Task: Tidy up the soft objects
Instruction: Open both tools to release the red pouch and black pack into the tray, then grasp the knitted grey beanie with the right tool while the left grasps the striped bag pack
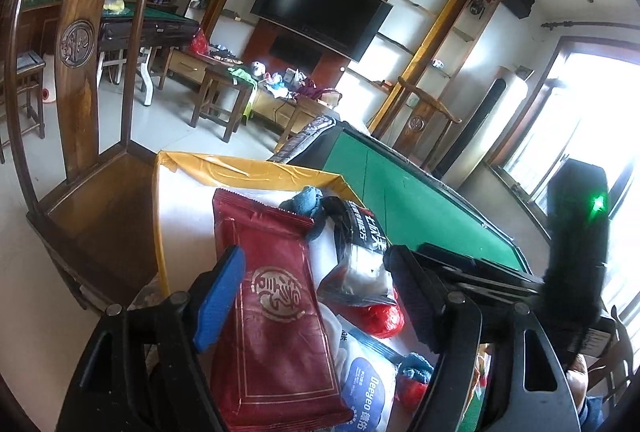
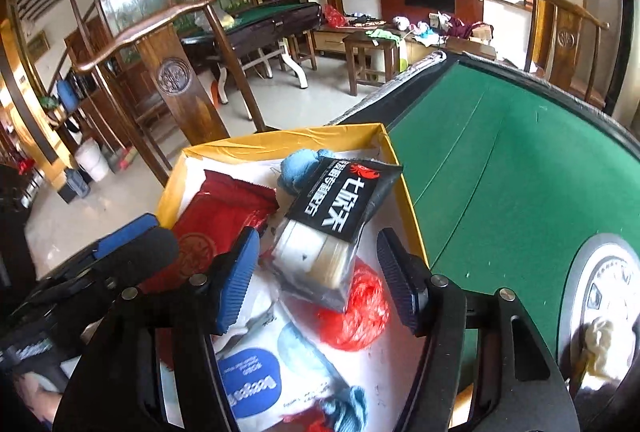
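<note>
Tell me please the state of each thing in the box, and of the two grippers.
left gripper: open, over the red packet
right gripper: open, empty
red packet: sealed, lying flat
black packet: sealed, tilted on the pile
white Deeyeo pack: closed
red plastic bag: crumpled
yellow box: open

Green felt table (image 2: pixel 500 184) bearing a yellow-rimmed box (image 2: pixel 404 200) at its edge.

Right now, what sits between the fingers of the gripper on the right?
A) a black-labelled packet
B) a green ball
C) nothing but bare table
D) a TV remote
A: in the right wrist view the black-labelled packet lies between the open right gripper fingers, inside the yellow-rimmed box.
</note>
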Available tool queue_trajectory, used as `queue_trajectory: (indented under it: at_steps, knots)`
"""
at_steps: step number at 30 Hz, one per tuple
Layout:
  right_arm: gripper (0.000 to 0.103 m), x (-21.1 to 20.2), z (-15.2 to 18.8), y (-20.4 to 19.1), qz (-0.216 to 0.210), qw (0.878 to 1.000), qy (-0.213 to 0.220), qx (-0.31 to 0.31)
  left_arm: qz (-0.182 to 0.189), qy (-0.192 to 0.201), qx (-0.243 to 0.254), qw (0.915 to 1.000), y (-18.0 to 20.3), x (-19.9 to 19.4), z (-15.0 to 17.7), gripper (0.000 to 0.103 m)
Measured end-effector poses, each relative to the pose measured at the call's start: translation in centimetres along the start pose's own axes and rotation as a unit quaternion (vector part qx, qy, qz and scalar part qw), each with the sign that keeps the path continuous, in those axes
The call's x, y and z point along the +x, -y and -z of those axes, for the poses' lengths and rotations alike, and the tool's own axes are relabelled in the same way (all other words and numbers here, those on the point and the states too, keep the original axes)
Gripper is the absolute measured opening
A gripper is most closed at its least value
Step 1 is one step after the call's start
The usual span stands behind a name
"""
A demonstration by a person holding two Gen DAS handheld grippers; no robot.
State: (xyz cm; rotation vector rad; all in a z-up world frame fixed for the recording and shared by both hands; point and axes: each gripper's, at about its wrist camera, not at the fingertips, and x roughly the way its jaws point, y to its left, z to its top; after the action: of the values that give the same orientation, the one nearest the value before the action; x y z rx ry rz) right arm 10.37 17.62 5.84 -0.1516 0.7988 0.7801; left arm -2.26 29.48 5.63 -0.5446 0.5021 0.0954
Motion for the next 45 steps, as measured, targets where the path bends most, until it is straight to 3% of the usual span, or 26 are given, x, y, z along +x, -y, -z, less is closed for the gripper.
queue_trajectory:
  at_steps: [9, 17, 21, 28, 30, 36, 41, 45]
  knots:
    - [0.062, -3.9, 3.5, 1.8, -0.027, 0.999, 0.016, 0.033, 0.004, 0.003, 0.007, 1.0, 0.1, -0.2, 0.0, 0.075]
    - [0.062, -7.8, 7.9, 6.6, -0.039, 0.994, 0.025, 0.097, 0.004, 0.023, 0.028, 0.9993, 0.8, -0.7, 0.2, 0.075]
    - [0.062, -9.7, 9.5, 9.6, -0.011, 0.993, 0.03, 0.114, -0.003, 0.015, 0.047, 0.9988, 1.8, -1.0, 0.4, 0.075]
    - [0.062, -11.8, 11.8, 15.5, 0.077, 0.987, 0.031, 0.139, 0.017, 0.012, 0.081, 0.9965, 5.7, -3.1, 0.7, 0.075]
    - [0.062, -12.2, 12.0, 16.7, 0.079, 0.986, 0.034, 0.14, 0.03, 0.01, 0.09, 0.9955, 7.3, -3.6, 0.8, 0.076]
    - [0.062, -13.7, 12.4, 17.5, 0.098, 0.986, 0.038, 0.129, 0.094, -0.043, 0.082, 0.9912, 10.6, -2.9, 1.8, 0.076]
    - [0.062, -16.0, 13.4, 19.4, 0.129, 0.978, 0.044, 0.157, 0.105, -0.088, 0.111, 0.9843, 13.5, -1.2, 3.4, 0.077]
    - [0.062, -16.8, 15.4, 21.8, 0.11, 0.974, 0.028, 0.196, 0.112, -0.125, 0.146, 0.9749, 16.1, 0.4, 5.2, 0.077]
